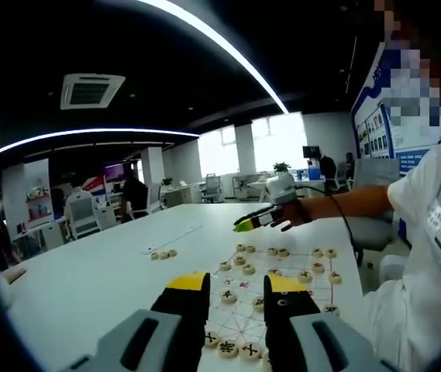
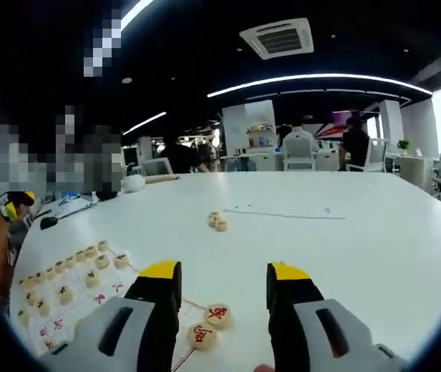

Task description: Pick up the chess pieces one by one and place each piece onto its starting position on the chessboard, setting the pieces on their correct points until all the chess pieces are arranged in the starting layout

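Both tongs wide open and empty: left gripper [image 1: 237,293] above chessboard [image 1: 270,288] near tabletop [image 1: 104,271] edge, right gripper [image 2: 218,280] over two red-marked pieces [image 2: 209,325] at board edge, three loose pieces [image 2: 218,222] mid-tabletop.

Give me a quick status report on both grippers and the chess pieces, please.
Left gripper open above the chessboard. Right gripper open, empty, two red-marked pieces beneath. Three loose pieces lie off-board. Nothing blocking.
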